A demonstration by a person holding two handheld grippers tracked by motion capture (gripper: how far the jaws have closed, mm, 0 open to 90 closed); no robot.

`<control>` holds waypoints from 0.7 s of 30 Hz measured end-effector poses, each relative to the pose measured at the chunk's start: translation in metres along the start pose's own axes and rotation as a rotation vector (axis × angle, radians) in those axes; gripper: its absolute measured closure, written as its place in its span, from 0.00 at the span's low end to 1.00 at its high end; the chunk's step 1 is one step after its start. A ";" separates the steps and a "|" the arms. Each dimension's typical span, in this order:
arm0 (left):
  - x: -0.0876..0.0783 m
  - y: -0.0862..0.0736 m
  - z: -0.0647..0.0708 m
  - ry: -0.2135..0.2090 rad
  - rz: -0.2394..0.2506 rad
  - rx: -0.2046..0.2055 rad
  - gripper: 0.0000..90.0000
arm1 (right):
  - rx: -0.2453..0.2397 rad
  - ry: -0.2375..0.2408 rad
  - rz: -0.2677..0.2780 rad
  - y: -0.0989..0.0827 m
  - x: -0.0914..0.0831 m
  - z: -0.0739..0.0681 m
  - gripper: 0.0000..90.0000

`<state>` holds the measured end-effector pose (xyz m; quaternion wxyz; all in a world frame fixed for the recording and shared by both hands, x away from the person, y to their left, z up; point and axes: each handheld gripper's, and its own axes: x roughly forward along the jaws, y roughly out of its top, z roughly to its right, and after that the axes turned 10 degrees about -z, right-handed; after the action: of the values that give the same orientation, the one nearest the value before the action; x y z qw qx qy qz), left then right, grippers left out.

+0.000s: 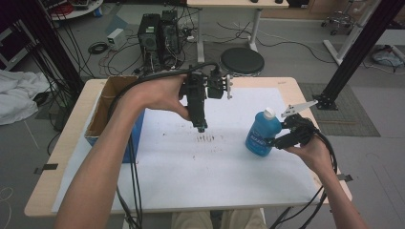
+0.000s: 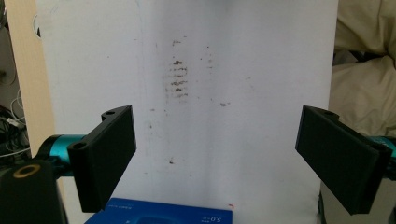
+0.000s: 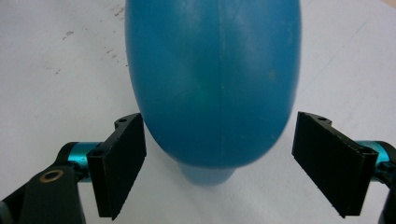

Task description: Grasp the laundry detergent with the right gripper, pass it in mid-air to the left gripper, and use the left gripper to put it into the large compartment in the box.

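Basically blue bottle (image 1: 261, 133) stands upright, long axis vertical, right side of the white sheet (image 1: 181, 181), body between the right gripper (image 1: 292, 135) jaws, which are spread, not clamping; left gripper (image 1: 200, 112) far off, jaws apart, empty

bottles: 1 blue bottle (image 1: 261, 133); boxes: 1 cardboard box (image 1: 107, 107); tools: 2

light: even, soft | shadows: faint | bottle (image 3: 212, 84): slightly blurred
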<state>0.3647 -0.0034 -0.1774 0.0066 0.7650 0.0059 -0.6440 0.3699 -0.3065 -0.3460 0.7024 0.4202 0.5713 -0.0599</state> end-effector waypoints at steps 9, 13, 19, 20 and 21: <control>0.003 -0.001 0.000 -0.004 -0.004 -0.001 0.14 | 0.011 0.015 0.011 -0.002 0.016 -0.002 0.19; 0.004 -0.002 0.000 -0.005 -0.005 -0.003 0.14 | 0.018 0.016 0.025 -0.003 0.022 -0.003 0.19; 0.004 -0.002 0.000 -0.007 -0.006 -0.003 0.14 | 0.026 0.004 0.059 -0.004 0.025 -0.004 0.19; 0.004 -0.003 0.000 -0.009 -0.005 -0.005 0.14 | 0.027 0.005 0.067 -0.004 0.027 -0.004 0.19; 0.004 -0.002 0.000 -0.007 -0.006 -0.002 0.14 | 0.028 -0.001 0.074 -0.005 0.027 -0.004 0.19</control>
<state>0.3658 -0.0010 -0.1817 0.0055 0.7626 0.0091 -0.6468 0.3735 -0.2960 -0.3718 0.6985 0.4506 0.5543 -0.0420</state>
